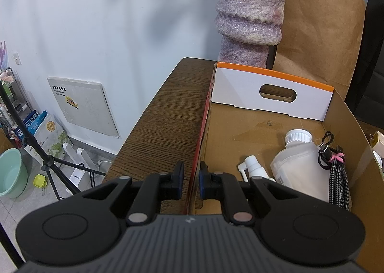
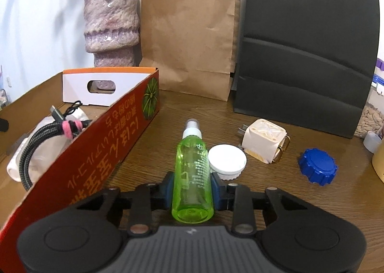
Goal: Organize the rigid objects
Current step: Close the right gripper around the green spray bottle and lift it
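Note:
My left gripper (image 1: 191,180) is shut on the left wall of the cardboard box (image 1: 200,143), one finger outside and one inside. The box holds a white plastic bottle (image 1: 298,165), a small white pump bottle (image 1: 254,168) and a coiled braided cable (image 1: 338,177). My right gripper (image 2: 192,190) is shut on a green spray bottle (image 2: 192,177), nozzle pointing away, just right of the box's red wall (image 2: 96,153). On the table to its right lie a white lid (image 2: 226,161), a cream plug adapter (image 2: 264,143) and a blue cap (image 2: 318,169).
A purple vase (image 2: 111,25), a brown paper bag (image 2: 189,33) and a black bag (image 2: 309,47) stand at the back of the wooden table (image 1: 168,114). A tripod (image 1: 36,143) and a green basin (image 1: 10,172) are on the floor to the left.

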{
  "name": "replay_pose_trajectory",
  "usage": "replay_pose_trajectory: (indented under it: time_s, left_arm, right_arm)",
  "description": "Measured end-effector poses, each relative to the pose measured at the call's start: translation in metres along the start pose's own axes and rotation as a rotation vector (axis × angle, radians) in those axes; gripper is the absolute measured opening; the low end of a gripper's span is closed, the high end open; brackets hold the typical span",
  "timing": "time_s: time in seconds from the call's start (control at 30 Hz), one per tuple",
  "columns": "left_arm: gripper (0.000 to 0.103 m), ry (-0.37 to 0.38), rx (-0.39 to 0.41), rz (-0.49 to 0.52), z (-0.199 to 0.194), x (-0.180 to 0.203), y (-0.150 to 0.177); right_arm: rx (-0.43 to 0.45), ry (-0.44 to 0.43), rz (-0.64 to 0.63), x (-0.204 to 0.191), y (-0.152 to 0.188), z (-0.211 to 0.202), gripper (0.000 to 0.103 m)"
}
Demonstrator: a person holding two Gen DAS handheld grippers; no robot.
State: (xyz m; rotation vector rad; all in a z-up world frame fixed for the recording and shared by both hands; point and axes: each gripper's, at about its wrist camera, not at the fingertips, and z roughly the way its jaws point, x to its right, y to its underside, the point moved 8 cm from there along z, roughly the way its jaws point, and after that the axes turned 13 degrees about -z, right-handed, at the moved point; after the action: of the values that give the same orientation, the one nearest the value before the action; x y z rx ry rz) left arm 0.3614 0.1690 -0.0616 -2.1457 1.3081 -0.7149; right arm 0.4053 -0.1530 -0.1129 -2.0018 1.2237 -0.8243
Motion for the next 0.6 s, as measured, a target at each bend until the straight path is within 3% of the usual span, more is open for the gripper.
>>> replay_pose_trajectory:
  time_s: [0.6]
  left_arm:
    - [0.012,0.0,0.0,-0.001,0.0,-0.001,0.0]
  right_arm:
    - [0.072,0.032,0.023,0.008,-0.005,-0.014,0.03]
